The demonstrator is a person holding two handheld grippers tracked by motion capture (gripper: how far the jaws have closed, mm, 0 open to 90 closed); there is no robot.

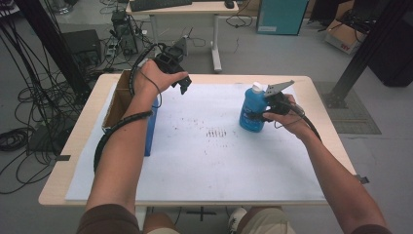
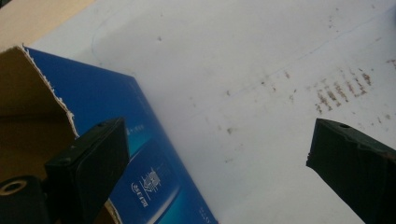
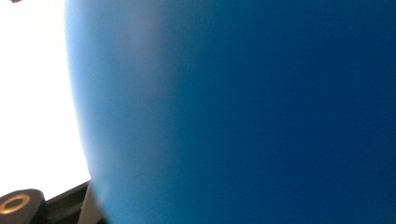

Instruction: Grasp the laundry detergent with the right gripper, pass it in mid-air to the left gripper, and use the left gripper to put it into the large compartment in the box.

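Forearms reach over the tabletop [image 1: 195, 161]: the right tool [image 1: 263, 115] grips a blue bottle [image 1: 252, 111] standing upright at the right. Its pickup seems done; moving it remains, perhaps to the open box [image 1: 118, 105] where the left tool [image 1: 182, 86] hangs, jaws apart and empty.

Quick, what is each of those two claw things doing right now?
Left gripper: open, holding nothing, above the blue box.
Right gripper: closed on the blue bottle.

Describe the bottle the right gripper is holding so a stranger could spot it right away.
Start at the white sheet covering the table, then look to its far right part. There the right gripper clamps an upright blue bottle; its white cap and rounded body distinguish it from the flat-sided blue box at the left.
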